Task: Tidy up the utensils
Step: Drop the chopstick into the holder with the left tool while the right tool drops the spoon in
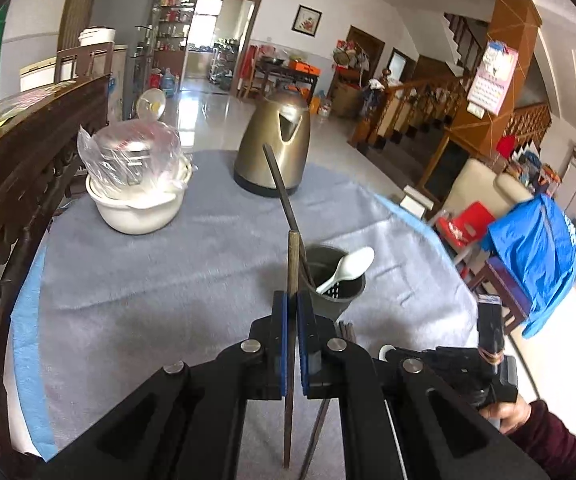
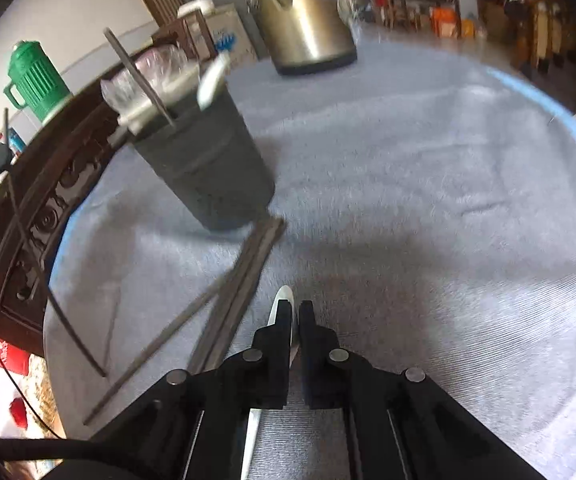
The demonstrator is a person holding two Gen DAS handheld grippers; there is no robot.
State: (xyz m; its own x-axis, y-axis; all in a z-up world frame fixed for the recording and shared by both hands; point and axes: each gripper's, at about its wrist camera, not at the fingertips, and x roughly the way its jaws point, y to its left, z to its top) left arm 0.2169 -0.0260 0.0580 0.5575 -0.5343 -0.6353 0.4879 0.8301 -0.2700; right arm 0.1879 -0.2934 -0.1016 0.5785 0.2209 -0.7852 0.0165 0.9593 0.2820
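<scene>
My left gripper [image 1: 292,300] is shut on a brown chopstick [image 1: 293,264] that stands upright between its blue pads, above the cloth. Just beyond it is a dark grey utensil holder [image 1: 334,288] with a white spoon [image 1: 348,268] and a leaning chopstick [image 1: 280,184] inside. In the right wrist view, my right gripper [image 2: 294,308] is shut on a white spoon [image 2: 283,300], low over the cloth. Several dark chopsticks [image 2: 240,280] lie loose on the cloth to its left, reaching the foot of the holder [image 2: 208,160]. A hand [image 1: 508,416] holds the right gripper's body at lower right.
A blue-grey cloth [image 1: 168,260] covers the round table. A bronze kettle [image 1: 276,148] stands at the back, a white pot with a plastic-wrapped lid [image 1: 136,184] at back left. A carved wooden rail [image 1: 8,200] runs along the left edge, with a green jug [image 2: 34,80] behind it.
</scene>
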